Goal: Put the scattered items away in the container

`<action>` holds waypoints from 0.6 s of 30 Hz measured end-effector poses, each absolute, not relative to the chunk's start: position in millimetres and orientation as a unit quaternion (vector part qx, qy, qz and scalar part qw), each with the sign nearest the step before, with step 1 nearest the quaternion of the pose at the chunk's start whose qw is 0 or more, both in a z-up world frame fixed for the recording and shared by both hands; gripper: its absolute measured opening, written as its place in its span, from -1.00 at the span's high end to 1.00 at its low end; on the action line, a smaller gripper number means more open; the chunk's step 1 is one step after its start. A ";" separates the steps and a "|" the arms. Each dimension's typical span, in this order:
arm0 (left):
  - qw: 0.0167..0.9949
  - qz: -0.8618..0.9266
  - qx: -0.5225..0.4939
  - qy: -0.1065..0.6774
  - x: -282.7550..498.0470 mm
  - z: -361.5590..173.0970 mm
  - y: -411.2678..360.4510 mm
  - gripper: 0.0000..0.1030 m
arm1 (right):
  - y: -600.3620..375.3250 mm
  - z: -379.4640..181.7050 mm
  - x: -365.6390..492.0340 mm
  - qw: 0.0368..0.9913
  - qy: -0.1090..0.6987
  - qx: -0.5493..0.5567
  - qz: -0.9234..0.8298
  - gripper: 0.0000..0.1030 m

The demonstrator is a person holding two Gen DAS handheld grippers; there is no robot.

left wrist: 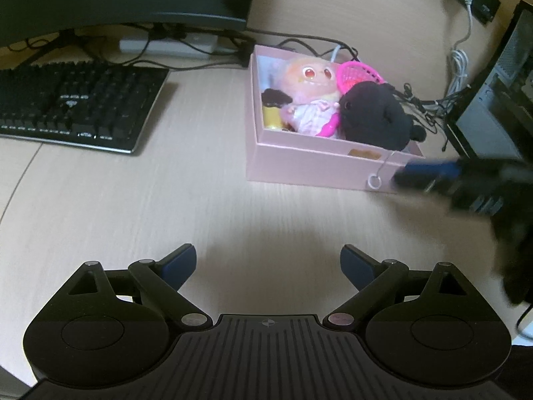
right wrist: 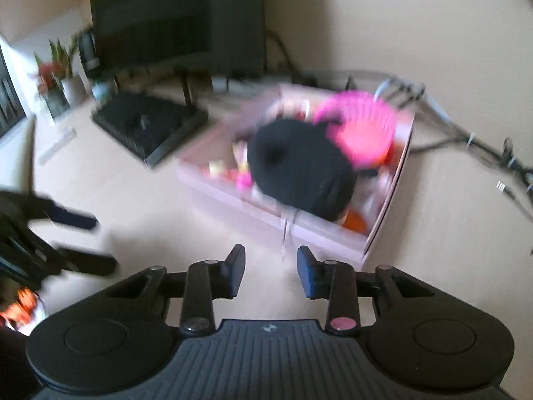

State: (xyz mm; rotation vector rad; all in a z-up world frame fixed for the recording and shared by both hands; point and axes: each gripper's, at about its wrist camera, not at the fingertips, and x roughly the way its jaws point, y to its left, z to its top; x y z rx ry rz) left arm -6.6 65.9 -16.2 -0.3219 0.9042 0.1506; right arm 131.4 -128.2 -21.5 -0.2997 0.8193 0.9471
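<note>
One pink box (left wrist: 309, 166) on the desk (left wrist: 133, 206) holds one black plush (left wrist: 373, 113), one pink-orange doll (left wrist: 308, 90) and one pink toy racket (left wrist: 358, 73), lying beyond both grippers, left gripper (left wrist: 266, 266) spread wide and empty, right gripper (right wrist: 270, 271) part-spread with nothing pinched.

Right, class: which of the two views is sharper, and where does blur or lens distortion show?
Left wrist view: mostly sharp, the pink box and keyboard crisp, only the right tool smeared; the desk edge bows from the fisheye. Right wrist view: motion blur throughout, black plush and pink racket streaked.
</note>
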 end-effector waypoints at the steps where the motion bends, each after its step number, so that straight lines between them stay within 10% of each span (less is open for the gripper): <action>1: 0.884 0.073 -0.154 0.435 -7.7 -16.1 65.5 -0.88 | -123.1 -29.2 132.2 0.799 0.385 -0.145 0.438 0.43; 6: 0.881 0.089 -0.158 0.436 -16.1 -15.2 69.6 -0.88 | -110.9 -41.1 140.0 0.801 0.387 -0.146 0.432 0.81; 18: 0.875 0.103 -0.170 0.442 -25.7 -18.2 72.4 -0.88 | -88.9 4.2 126.6 0.806 0.308 -0.173 0.475 0.84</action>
